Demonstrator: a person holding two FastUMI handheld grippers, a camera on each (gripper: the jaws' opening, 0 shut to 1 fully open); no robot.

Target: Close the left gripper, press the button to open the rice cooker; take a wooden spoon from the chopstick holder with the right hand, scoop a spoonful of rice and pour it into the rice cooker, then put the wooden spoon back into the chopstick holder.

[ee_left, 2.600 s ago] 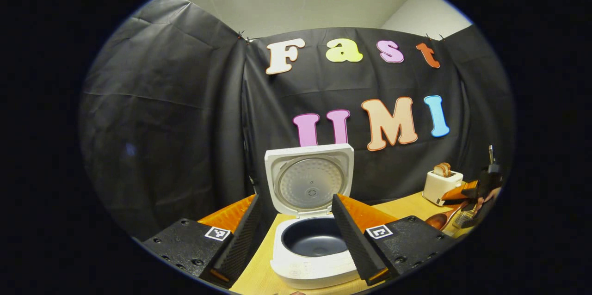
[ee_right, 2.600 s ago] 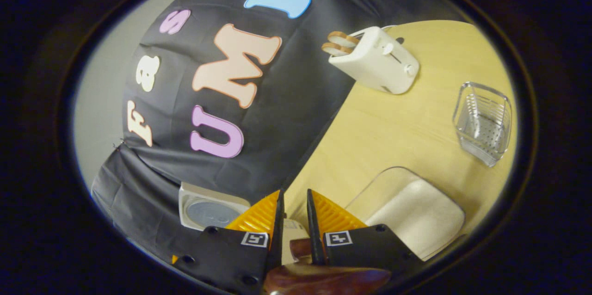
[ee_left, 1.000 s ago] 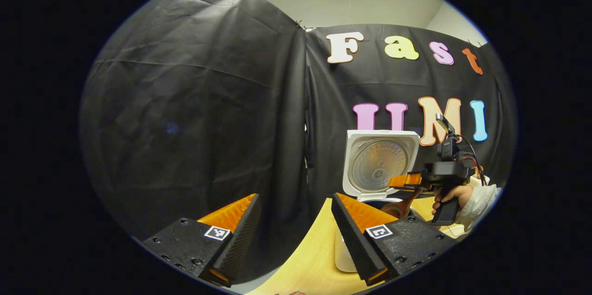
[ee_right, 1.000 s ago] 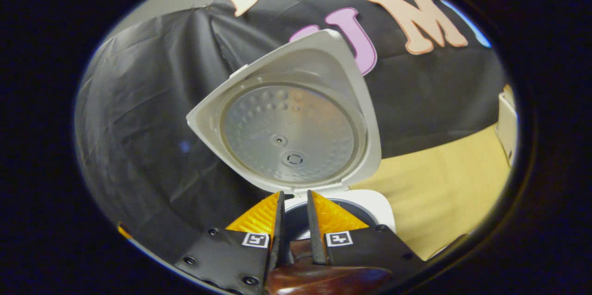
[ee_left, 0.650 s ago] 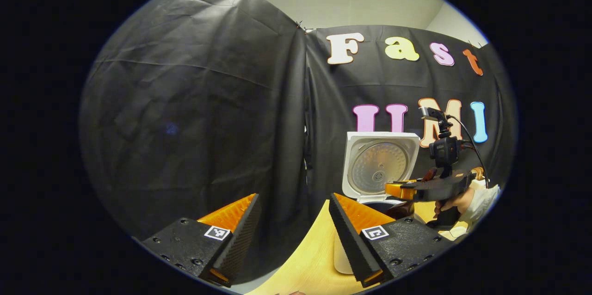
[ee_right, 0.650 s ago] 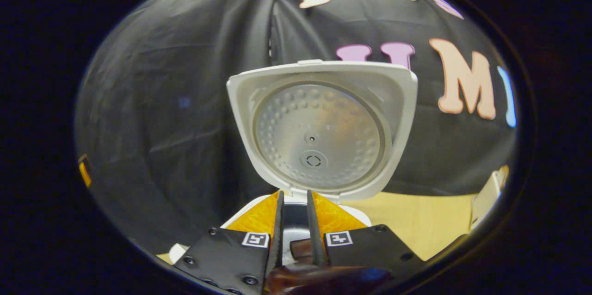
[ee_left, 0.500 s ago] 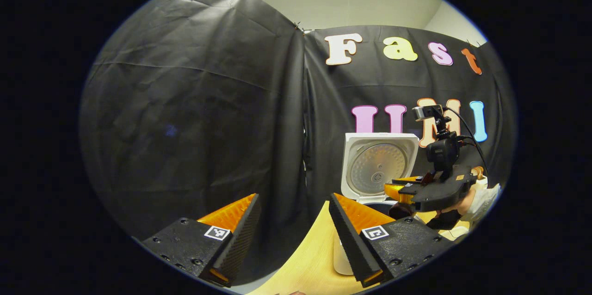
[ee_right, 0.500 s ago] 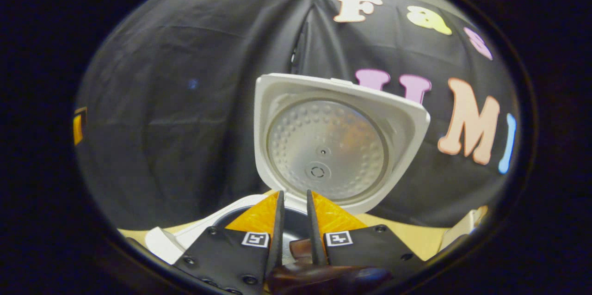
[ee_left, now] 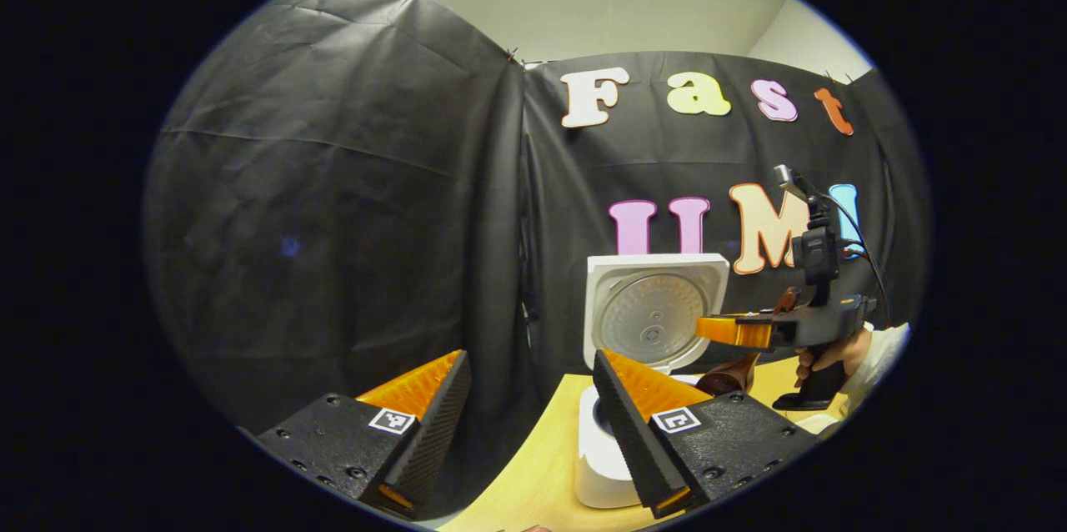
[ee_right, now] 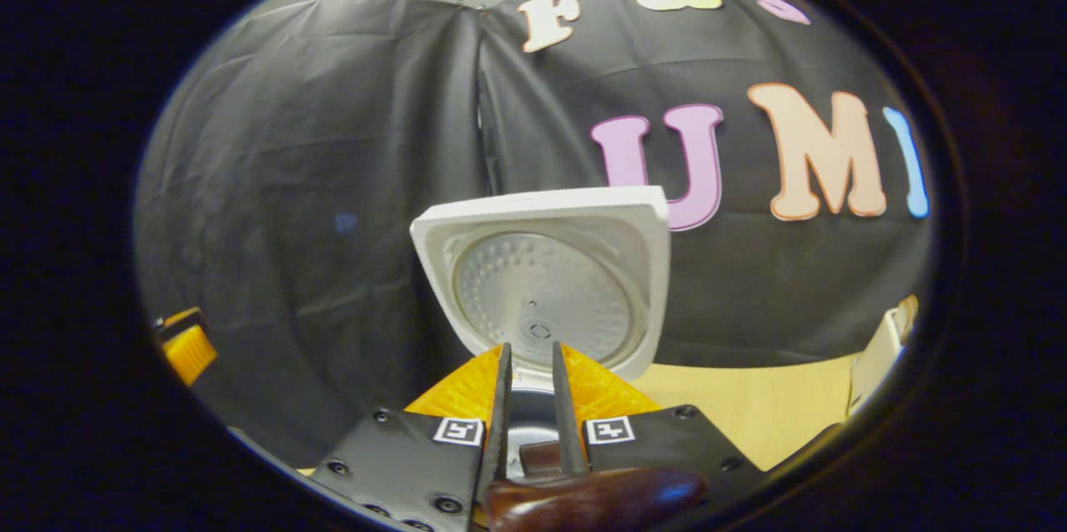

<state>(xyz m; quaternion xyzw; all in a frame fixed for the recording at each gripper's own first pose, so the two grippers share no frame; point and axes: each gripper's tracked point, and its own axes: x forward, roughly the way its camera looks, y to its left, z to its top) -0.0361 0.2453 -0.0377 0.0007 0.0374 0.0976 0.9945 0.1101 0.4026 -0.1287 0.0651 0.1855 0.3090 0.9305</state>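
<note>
Right gripper view looks at a white rice cooker point(ee_right: 546, 282) whose lid stands raised, its round metal inner plate facing the camera. The right tongs point(ee_right: 527, 399) are closed on the dark handle of a wooden spoon point(ee_right: 583, 494), both fingers pressing it, with the cooker's dark pot just beyond the fingertips. Left gripper view has the left tongs point(ee_left: 529, 424) wide open with nothing between them, held low over the yellow tabletop point(ee_left: 533, 482). Farther off in that view, a hand point(ee_left: 825, 357) holds the right tongs level near the cooker's open mouth, and the spoon's brown bowl point(ee_left: 727, 378) hangs beneath them at the pot's rim. Whether the spoon carries rice cannot be made out. The chopstick holder's place cannot be told.

Likely risks: if the spoon tips before its bowl is fully over the pot, grains may fall on the rim or tabletop. The grip sits on a smooth handle, so the spoon may twist in the tongs while tilting. The upright lid stands close behind, and a knock could swing it down.
</note>
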